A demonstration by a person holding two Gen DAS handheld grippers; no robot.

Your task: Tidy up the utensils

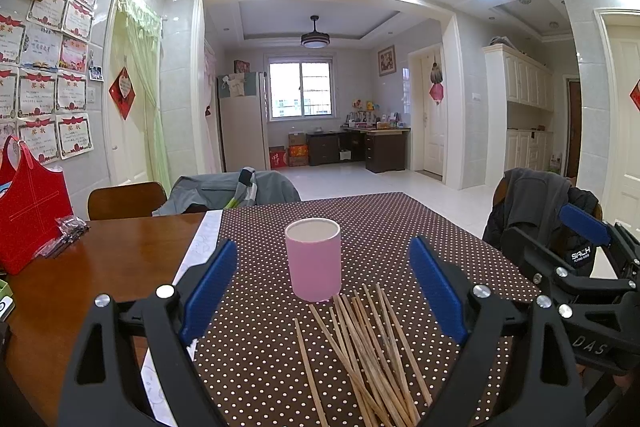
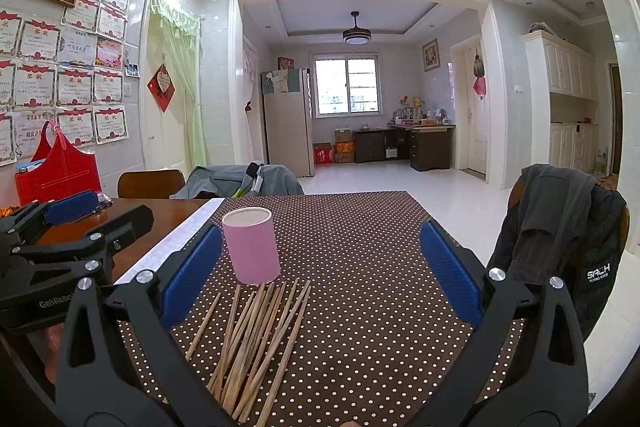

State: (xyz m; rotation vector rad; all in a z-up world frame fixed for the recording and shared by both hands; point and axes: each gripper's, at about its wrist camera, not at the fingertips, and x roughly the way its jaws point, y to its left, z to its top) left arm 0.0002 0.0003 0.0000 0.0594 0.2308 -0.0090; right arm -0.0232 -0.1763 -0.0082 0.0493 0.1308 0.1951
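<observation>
Brown dotted tablecloth (image 1: 400,227) underneath. Pink cup (image 1: 313,259) upright at twelve o'clock, light and tippable, likely best left untouched. Loose chopsticks (image 1: 368,351) fanned at six o'clock of it, tips just beside its base: thin, stiff, prone to rolling; best pinched mid-shaft. Left gripper (image 1: 324,291) and right gripper (image 2: 320,275) spread wide, empty.

This is a home, an open dining and living room. A wooden dining table (image 1: 120,247) carries a dotted cloth (image 1: 380,227), a fridge (image 2: 286,123) stands by the window (image 2: 346,85), certificates (image 1: 48,83) cover the wall, and jackets (image 2: 560,227) hang on chairs.
</observation>
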